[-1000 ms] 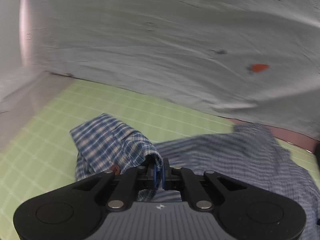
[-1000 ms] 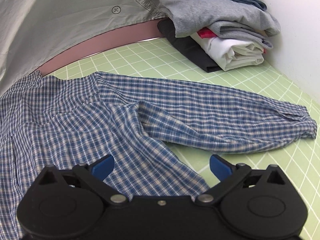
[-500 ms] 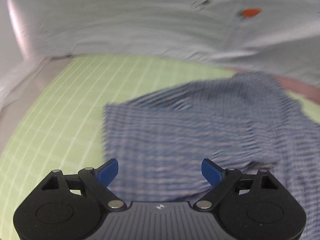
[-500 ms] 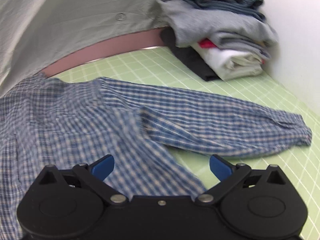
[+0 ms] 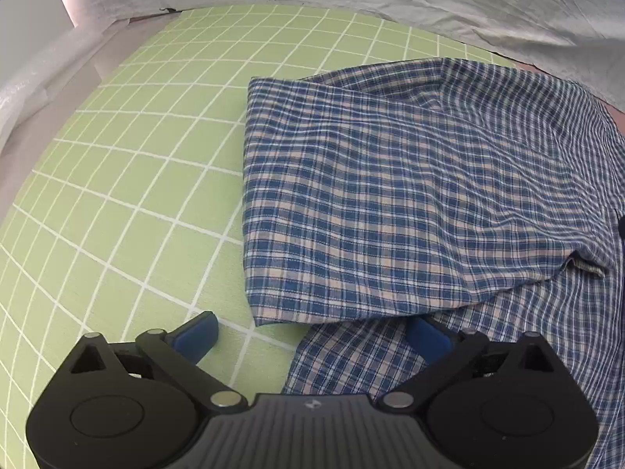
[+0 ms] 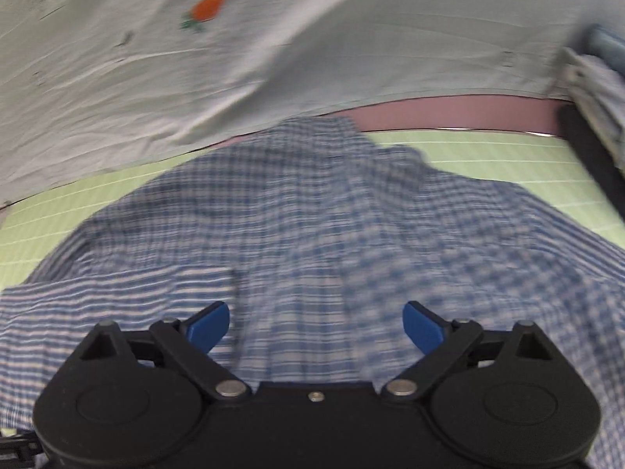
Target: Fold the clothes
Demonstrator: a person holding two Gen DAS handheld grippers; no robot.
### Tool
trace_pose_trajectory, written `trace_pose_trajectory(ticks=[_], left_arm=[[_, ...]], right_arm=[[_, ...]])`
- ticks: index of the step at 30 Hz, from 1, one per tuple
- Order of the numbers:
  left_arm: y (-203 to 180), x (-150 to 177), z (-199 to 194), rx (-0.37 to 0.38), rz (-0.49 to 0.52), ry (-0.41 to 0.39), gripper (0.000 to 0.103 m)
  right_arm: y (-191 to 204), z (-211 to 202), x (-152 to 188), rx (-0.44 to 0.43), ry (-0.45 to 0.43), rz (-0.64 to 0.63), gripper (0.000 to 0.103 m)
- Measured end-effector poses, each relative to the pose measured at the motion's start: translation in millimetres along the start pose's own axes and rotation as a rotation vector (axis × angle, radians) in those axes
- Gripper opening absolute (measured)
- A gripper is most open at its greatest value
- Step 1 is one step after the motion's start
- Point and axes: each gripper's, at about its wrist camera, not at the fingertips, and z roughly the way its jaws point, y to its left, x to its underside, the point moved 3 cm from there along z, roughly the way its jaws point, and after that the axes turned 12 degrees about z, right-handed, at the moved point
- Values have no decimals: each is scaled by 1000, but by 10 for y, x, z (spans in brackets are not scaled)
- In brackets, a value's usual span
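The left gripper (image 5: 310, 334) is hanging with its blue pads spread wide, jaws just having been opening, nothing pinched between them. One pad is sitting over the bare green mat (image 5: 129, 179), the other over the plaid shirt (image 5: 390, 195), whose folded-in flap is lying flat on the mat. The right gripper (image 6: 315, 324) is hovering over the shirt's middle, jaws parted though just narrowing, cloth below but not clamped. My advice: smooth the flap's edge square before taking the next fold. The left view is giving the crisp fold line; the right, blurred, is showing the grey sheet (image 6: 351, 39) with a carrot print (image 6: 209, 4) behind.
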Motion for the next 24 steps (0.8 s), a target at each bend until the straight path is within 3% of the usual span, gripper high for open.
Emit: trace_pose_trajectory(ticks=[3, 8, 16, 19, 21, 24], left_arm=[[-8, -25, 8, 6, 1, 2, 103], [-24, -64, 17, 12, 13, 6, 103], [-50, -77, 26, 10, 13, -8, 103], [-56, -67, 15, 11, 16, -14, 103], [-58, -68, 13, 13, 20, -12, 103], [-54, -83, 20, 17, 23, -3, 103]], right_arm=[[186, 48, 100, -40, 35, -36, 75], [330, 86, 231, -97, 81, -68, 65], [387, 207, 288, -144, 138, -121, 67], [407, 213, 271, -163, 139, -172, 42], [398, 195, 261, -204, 139, -191, 19], [390, 105, 200, -220, 88, -204, 14]])
